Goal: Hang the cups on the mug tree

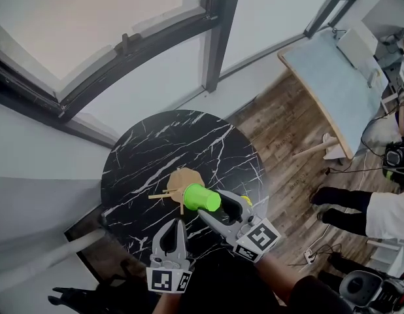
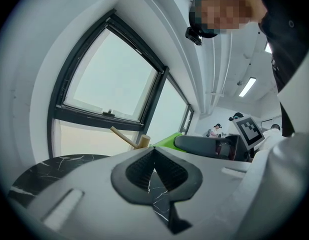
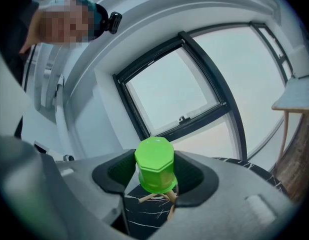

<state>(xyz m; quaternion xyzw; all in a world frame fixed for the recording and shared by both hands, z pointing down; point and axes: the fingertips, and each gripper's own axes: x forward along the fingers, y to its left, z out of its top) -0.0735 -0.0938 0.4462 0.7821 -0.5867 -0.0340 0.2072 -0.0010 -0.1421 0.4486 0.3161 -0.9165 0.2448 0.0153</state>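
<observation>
A green cup lies on its side over the round black marble table, right beside the wooden mug tree. My right gripper is shut on the cup. In the right gripper view the cup fills the gap between the pads, its eight-sided bottom facing the camera, and the tree's pegs show just under it. My left gripper is shut and empty near the table's front edge, left of the right one. In the left gripper view one slanted peg and a strip of the cup show beyond the closed jaws.
A small yellow object peeks out behind the right gripper. A dark-framed window runs behind the table. A light blue table stands on the wooden floor at the right, with people near it.
</observation>
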